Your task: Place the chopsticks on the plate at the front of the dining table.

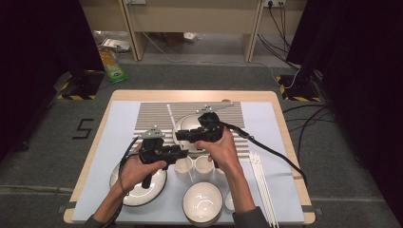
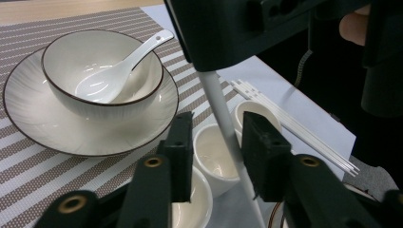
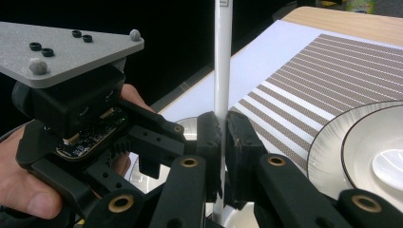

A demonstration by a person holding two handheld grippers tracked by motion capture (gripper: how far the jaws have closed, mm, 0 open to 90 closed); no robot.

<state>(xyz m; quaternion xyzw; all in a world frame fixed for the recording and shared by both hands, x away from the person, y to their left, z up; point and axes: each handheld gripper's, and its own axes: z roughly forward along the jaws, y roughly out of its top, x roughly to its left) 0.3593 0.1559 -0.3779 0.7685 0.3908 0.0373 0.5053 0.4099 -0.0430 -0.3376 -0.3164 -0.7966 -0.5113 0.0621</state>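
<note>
Two white ceramic bowls (image 1: 203,201), two white plates (image 1: 140,190), two small white cups (image 1: 184,166), one white spoon (image 2: 119,69), two black grippers (image 1: 178,151)

Both forearms enter at 6 o'clock in the high view. Left hand (image 1: 138,172) grips the left gripper (image 1: 183,153), which points toward 3 o'clock; its jaws stand partly apart, pads not pressing. Right hand (image 1: 222,153) holds the right gripper (image 1: 178,135), which points toward 9 o'clock, jaws clamped tight. The right gripper sits at 12 o'clock of the left, close.
</note>
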